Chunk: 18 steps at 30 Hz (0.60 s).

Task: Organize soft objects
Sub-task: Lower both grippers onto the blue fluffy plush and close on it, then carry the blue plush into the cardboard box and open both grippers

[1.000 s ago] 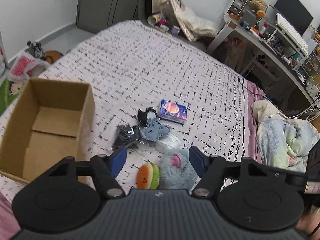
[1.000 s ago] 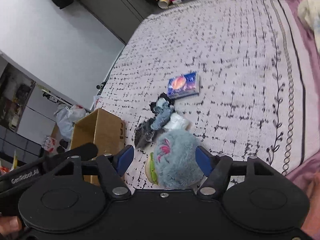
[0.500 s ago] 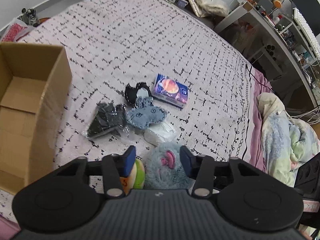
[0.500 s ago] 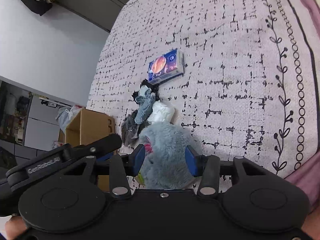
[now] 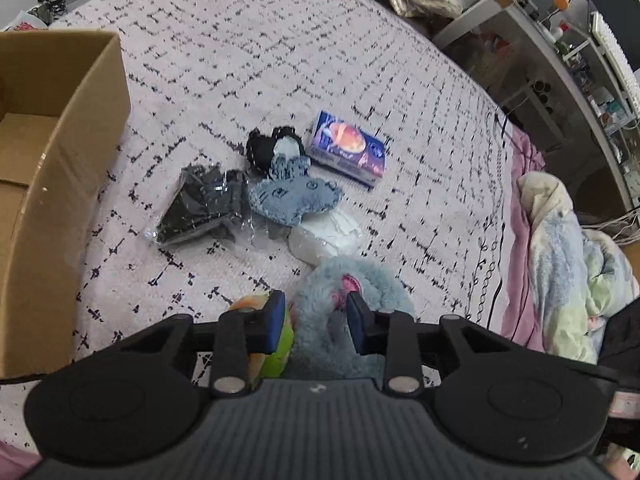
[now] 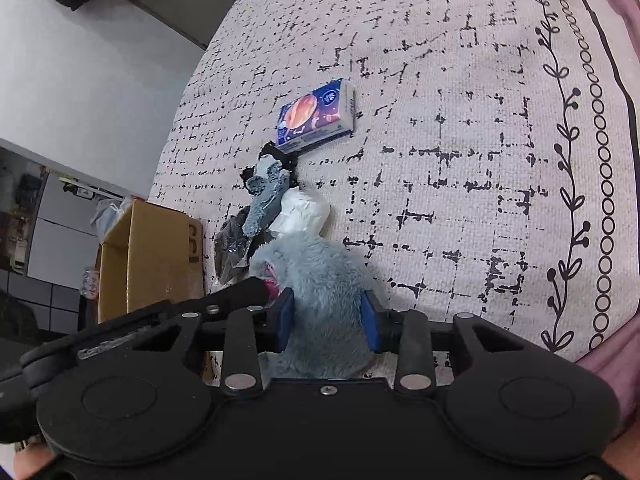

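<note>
While both tongs (image 5: 314,318) (image 6: 328,316) clamp the plush (image 6: 324,280), a desk (image 5: 560,52) flanks the bedspread (image 5: 280,60).

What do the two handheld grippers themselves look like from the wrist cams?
Both match: the left gripper and right gripper have black bodies with two round discs, silver screws and blue-padded jaws. The left has a ribbed grey centre plate; embossed lettering shows on it in the right view.

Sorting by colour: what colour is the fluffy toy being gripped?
The fluffy toy is grey-blue with a pink patch, clearest in the left wrist view.
</note>
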Tool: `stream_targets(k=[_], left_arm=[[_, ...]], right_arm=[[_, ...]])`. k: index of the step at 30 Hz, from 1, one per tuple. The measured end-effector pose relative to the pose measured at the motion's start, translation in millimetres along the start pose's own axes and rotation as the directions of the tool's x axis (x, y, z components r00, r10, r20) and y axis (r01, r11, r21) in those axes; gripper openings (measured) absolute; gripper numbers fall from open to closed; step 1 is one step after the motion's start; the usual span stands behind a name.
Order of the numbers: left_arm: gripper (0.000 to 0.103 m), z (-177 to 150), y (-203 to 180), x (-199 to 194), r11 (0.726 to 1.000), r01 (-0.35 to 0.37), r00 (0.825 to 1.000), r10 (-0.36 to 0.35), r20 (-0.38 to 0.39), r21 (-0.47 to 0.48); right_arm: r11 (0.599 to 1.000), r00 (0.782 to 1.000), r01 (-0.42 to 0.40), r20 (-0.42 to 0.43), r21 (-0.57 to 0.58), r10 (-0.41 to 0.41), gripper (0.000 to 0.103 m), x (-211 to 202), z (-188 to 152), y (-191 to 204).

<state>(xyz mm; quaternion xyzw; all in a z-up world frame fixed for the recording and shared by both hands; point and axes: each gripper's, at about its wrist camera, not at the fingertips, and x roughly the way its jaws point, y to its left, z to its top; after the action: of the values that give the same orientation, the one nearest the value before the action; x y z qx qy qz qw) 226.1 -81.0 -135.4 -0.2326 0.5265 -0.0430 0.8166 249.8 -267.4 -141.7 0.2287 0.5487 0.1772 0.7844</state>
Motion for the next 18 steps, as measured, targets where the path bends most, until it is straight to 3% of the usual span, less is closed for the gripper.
stream_targets(k=[2,4,6,18], left_arm=[[0.032,0,1,3,1.0,0.009,1.0,-0.009,0.001,-0.011],[0.023,-1,1,1,1.0,0.025,1.0,-0.025,0.007,-0.012],[0.021,-1,0,-5,0.999,0.031,0.999,-0.031,0.021,-0.01],[0.021,-2,-5,-52,0.996,0.087,0.986,-0.091,0.141,0.029]], right_arm=[[1.0,1.0,0.007,0.02,-0.026,-0.007,0.029,-1,-3,4],[0.999,0.999,0.007,0.037,-0.039,-0.005,0.026,-5,-6,6],[0.999,0.998,0.005,0.057,-0.054,-0.002,0.025,-10,-9,9],[0.991,0.984,-0.009,0.177,-0.132,0.032,0.024,-42,-21,40]])
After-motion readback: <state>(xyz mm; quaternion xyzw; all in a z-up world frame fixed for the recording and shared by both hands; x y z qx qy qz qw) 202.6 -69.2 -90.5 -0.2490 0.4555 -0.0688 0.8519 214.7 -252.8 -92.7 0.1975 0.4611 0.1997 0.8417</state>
